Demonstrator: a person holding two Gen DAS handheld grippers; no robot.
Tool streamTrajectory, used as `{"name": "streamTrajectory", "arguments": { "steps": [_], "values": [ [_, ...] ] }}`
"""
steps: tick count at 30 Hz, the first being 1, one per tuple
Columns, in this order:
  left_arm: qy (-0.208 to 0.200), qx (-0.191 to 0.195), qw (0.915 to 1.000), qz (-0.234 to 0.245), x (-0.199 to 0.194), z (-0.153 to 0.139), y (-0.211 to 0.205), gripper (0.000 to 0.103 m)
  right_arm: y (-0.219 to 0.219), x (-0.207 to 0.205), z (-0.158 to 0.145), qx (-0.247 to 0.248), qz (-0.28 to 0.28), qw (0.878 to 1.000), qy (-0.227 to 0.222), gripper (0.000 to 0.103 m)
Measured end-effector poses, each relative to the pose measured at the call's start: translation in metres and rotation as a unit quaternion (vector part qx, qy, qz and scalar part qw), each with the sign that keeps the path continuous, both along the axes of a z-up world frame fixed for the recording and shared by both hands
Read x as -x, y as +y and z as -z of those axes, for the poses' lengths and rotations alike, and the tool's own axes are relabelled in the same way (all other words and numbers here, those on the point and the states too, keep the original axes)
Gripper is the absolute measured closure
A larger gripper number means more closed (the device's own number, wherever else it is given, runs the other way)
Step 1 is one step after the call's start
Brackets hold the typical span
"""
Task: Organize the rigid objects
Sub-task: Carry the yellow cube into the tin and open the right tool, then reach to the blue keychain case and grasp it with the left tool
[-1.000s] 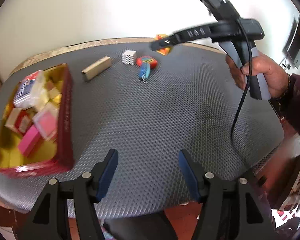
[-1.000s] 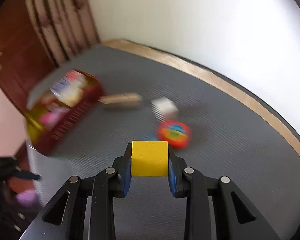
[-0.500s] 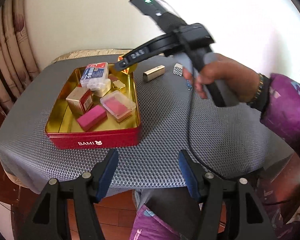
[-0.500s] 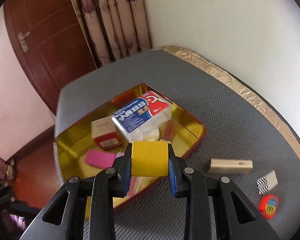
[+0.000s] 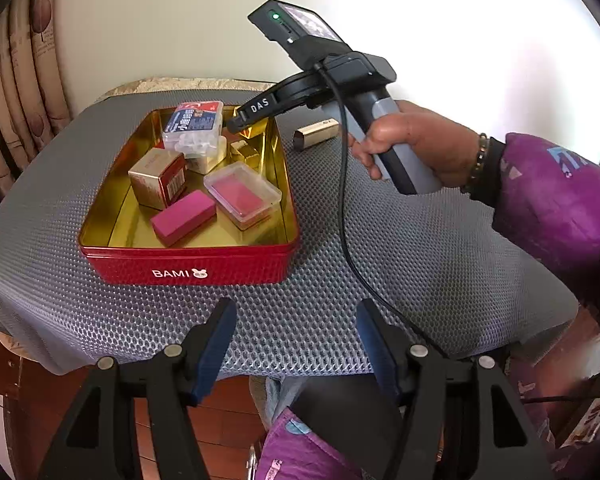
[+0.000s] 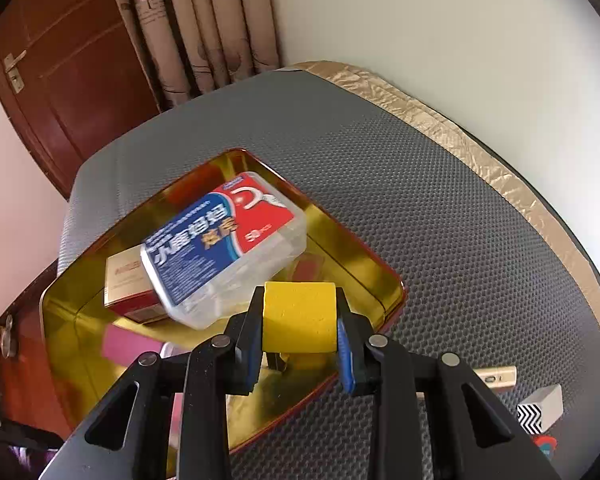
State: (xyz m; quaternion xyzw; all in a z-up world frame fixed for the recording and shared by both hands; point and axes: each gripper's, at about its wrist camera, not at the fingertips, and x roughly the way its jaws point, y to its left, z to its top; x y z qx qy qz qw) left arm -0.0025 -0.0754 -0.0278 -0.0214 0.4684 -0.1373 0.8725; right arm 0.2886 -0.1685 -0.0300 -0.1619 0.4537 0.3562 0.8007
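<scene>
My right gripper (image 6: 299, 334) is shut on a yellow block (image 6: 299, 316) and holds it over the far right corner of the red tin (image 5: 188, 270) with a gold inside (image 6: 356, 264). In the left wrist view the right gripper (image 5: 240, 122) reaches into that corner. The tin holds a clear box with a blue-red label (image 6: 220, 240), a gold-red carton (image 5: 160, 178), a pink block (image 5: 184, 216) and a clear case with a pink insert (image 5: 242, 194). My left gripper (image 5: 296, 344) is open and empty at the table's near edge.
A beige bar (image 5: 316, 138) lies on the grey mat (image 5: 420, 248) right of the tin; it also shows in the right wrist view (image 6: 496, 376). A black-and-white patterned block (image 6: 540, 408) and a red round item (image 6: 544, 444) lie beyond it. Wall behind, curtains and door at left.
My right gripper has carried the yellow block from the mat's right side leftward and down over the tin's corner. The left gripper's view has swung to face the tin head-on.
</scene>
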Motion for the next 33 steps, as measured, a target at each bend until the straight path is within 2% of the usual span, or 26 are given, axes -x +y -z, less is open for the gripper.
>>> {"name": "streamTrajectory", "arguments": {
  "steps": [10, 16, 18, 22, 25, 28, 33],
  "values": [
    [0.015, 0.001, 0.9999, 0.0, -0.004, 0.008, 0.0, 0.039, -0.008, -0.005, 0.0, -0.019, 0.023, 1.0, -0.007, 0.073],
    [0.017, -0.003, 0.9998, 0.002, -0.004, 0.01, -0.003, 0.039, -0.047, 0.019, -0.04, -0.093, 0.065, 0.993, -0.043, 0.073],
    [0.016, -0.006, 0.9998, 0.004, -0.004, 0.01, -0.004, 0.039, -0.072, 0.041, -0.051, -0.093, 0.09, 0.989, -0.07, 0.072],
    [0.014, -0.008, 0.9998, 0.014, -0.001, 0.01, -0.008, 0.039, -0.135, 0.089, -0.049, -0.039, 0.153, 0.98, -0.118, 0.062],
    [0.016, -0.012, 0.9995, 0.023, 0.001, 0.011, -0.014, 0.039, -0.197, 0.119, -0.034, -0.002, 0.21, 0.971, -0.112, 0.062],
    [0.019, -0.017, 0.9991, 0.032, 0.003, 0.012, -0.021, 0.039, -0.26, 0.144, -0.017, 0.051, 0.274, 0.954, -0.11, 0.062],
    [0.03, -0.008, 0.9976, 0.061, -0.003, 0.006, -0.044, 0.039, -0.324, 0.166, 0.002, 0.106, 0.34, 0.928, -0.111, 0.062]
  ]
}}
